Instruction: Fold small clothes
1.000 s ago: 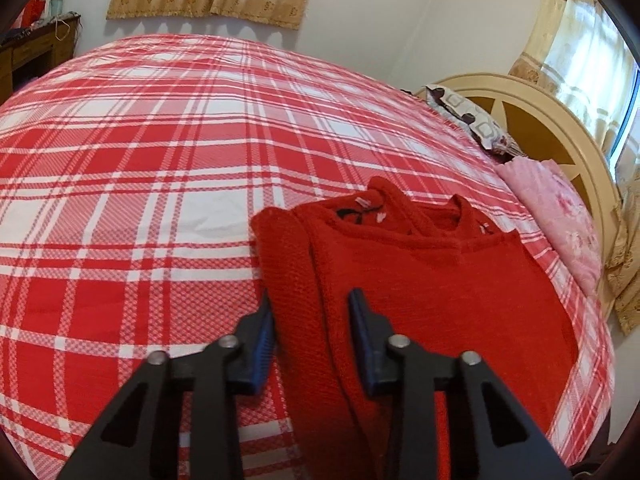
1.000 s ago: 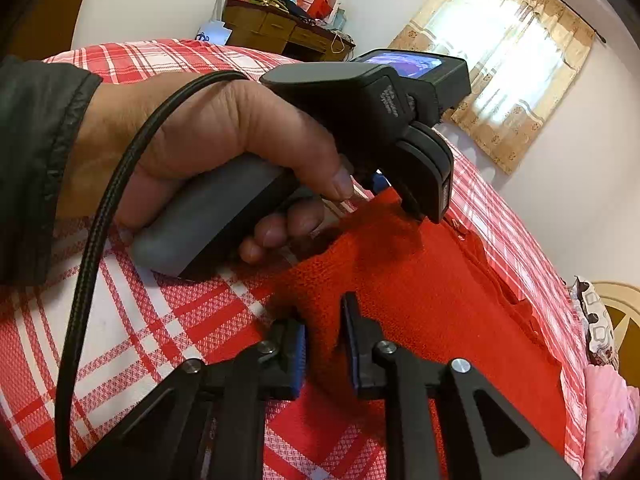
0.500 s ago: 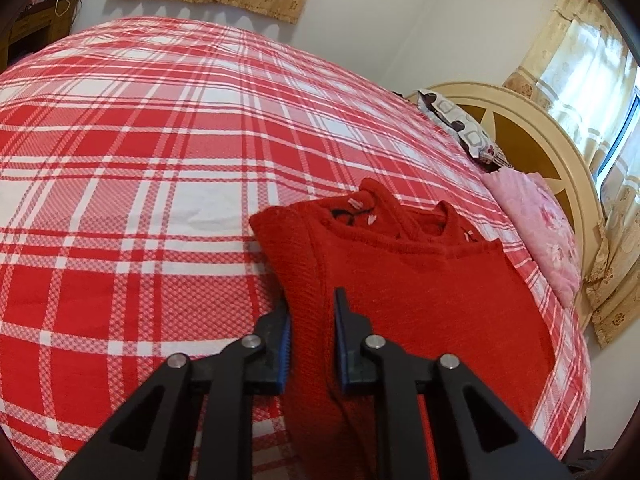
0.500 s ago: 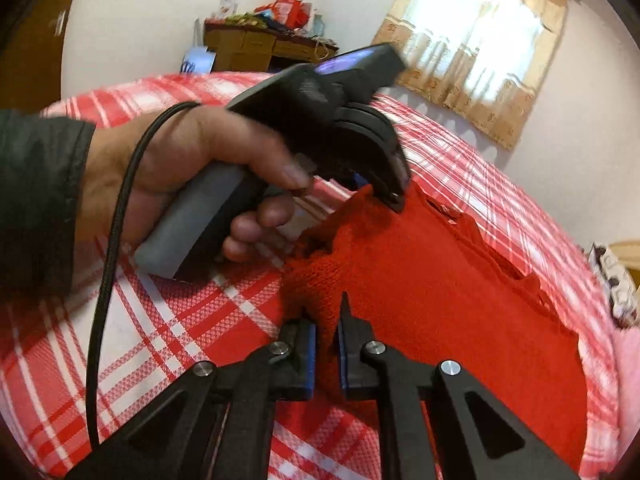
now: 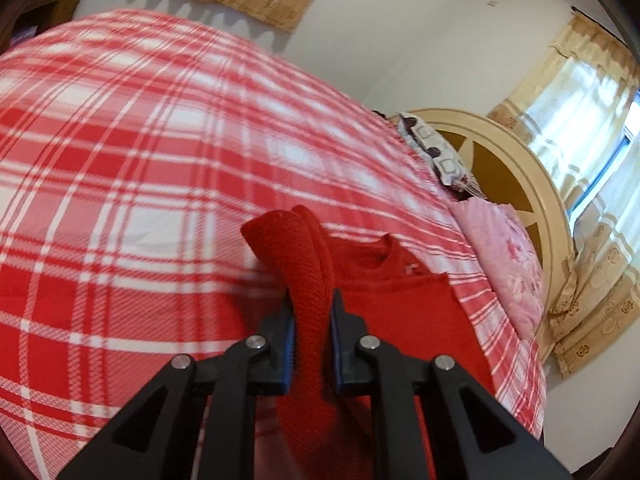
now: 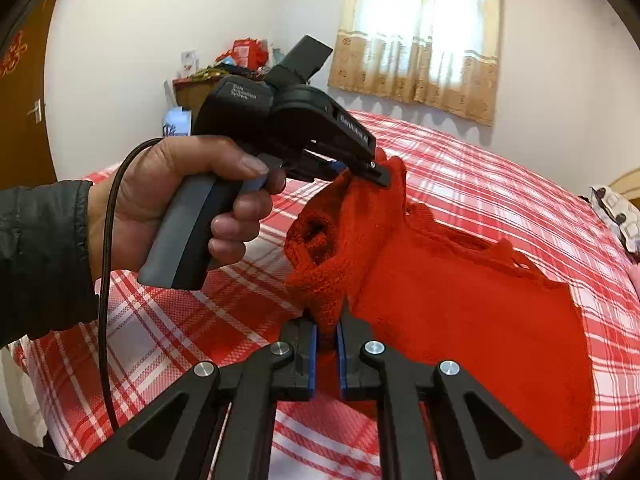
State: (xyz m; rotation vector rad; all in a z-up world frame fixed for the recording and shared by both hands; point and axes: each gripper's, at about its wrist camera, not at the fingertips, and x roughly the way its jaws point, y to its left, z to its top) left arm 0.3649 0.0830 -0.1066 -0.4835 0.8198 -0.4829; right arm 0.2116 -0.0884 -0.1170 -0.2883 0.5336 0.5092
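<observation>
Lifted now off the bed (image 5: 120,160) along one side, where a second ago the red sweater (image 6: 460,300) lay flat with that edge only straddled by open pads. Raised edge bunched into a thick roll, the rest of the body flat on the red-and-white checked bedspread near the pillows (image 5: 496,248) and headboard (image 5: 532,184).

Left claw (image 5: 312,320) clamped on the roll of knit near the shoulder, pads pressing the fabric from both sides. Right claw (image 6: 326,340) pinched nearly closed on the same edge further down, a fold of sweater squeezed between its blue pads (image 6: 313,360). Left hand (image 6: 180,208) wrapped round the grip, cable trailing past a dark sleeve (image 6: 40,260).

Likely step: carrying this side across the body for the first fold.

Risks from here: loose knit stretching or slipping out of the narrow right-hand pinch if pulled too hard; uneven travel of the two claws skewing the fold line; the whole sweater dragging across the bedspread instead of folding, as nothing pins the far side; the rolled edge landing as a lump.
</observation>
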